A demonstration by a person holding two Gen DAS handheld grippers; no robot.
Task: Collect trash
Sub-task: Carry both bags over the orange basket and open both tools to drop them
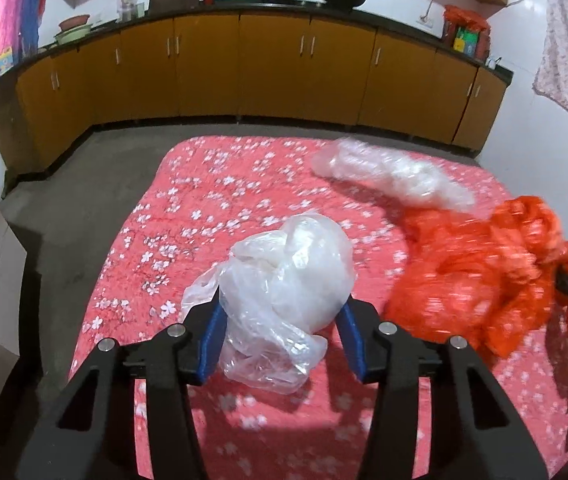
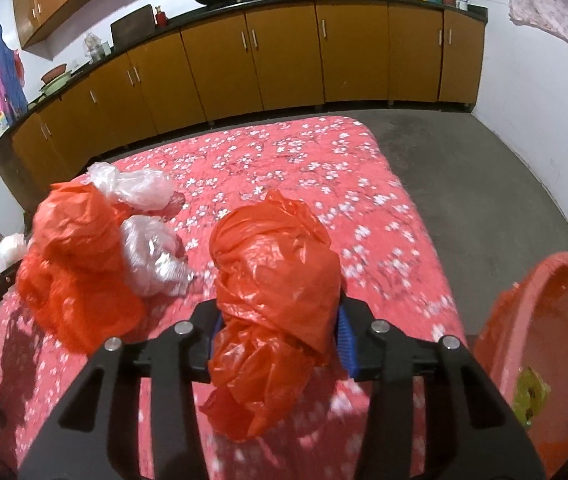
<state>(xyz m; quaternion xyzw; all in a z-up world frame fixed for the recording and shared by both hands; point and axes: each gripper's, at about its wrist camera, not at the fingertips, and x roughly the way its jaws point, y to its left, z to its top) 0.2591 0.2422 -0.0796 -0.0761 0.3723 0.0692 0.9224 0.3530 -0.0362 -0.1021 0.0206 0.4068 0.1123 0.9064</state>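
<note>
My left gripper [image 1: 279, 312] is shut on a crumpled clear plastic bag [image 1: 288, 264], whose blue pads press its sides just above the pink floral bedspread [image 1: 243, 184]. My right gripper [image 2: 281, 320] is shut on a crumpled red plastic bag [image 2: 275, 264] that bulges out above and below the jaws. A second red bag [image 2: 79, 256] lies on the bedspread to the left, with clear plastic pieces [image 2: 151, 256] against it. In the left wrist view, blurred red plastic [image 1: 484, 272] fills the right side, and more clear plastic [image 1: 392, 176] lies beyond it.
A pink plastic basin [image 2: 544, 320] stands at the bed's right edge, with a yellow-green wrapper [image 2: 530, 394] inside. Orange cabinets [image 1: 243, 64] under a dark counter run along the far wall. Grey concrete floor [image 2: 484, 184] surrounds the bed.
</note>
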